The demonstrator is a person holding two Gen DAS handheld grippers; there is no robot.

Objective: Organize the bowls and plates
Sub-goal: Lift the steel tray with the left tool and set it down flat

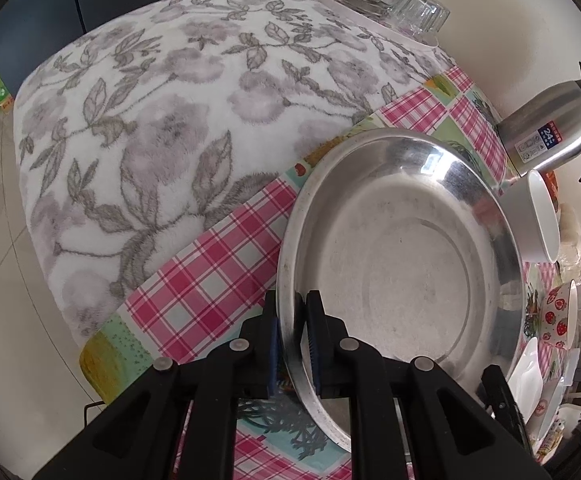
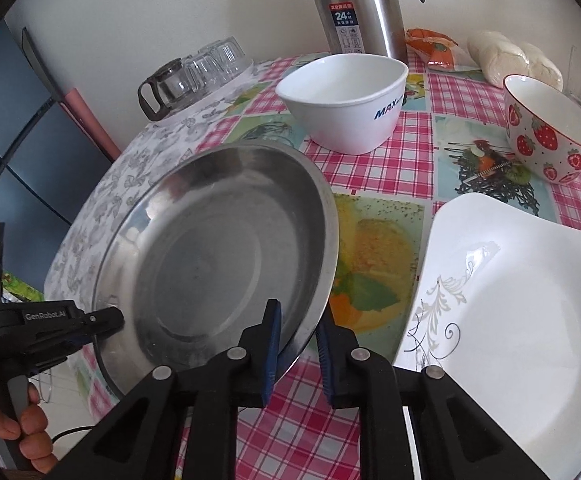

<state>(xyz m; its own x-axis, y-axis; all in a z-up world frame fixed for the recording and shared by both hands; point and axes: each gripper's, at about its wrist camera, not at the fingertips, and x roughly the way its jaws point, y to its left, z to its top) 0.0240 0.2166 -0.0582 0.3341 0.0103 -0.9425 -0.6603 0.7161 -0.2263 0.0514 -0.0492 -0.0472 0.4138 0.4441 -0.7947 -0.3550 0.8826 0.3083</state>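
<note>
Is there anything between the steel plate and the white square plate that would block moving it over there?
Nothing visible does. The steel plate, held tilted by the left gripper and the right gripper, has only bare tablecloth between it and the white square plate. Both bowls sit farther back.

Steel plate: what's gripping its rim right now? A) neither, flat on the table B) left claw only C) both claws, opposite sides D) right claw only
C: the left claw pinches one edge of the steel plate, and the right claw straddles the opposite edge, with the plate tilted off the tablecloth.
</note>
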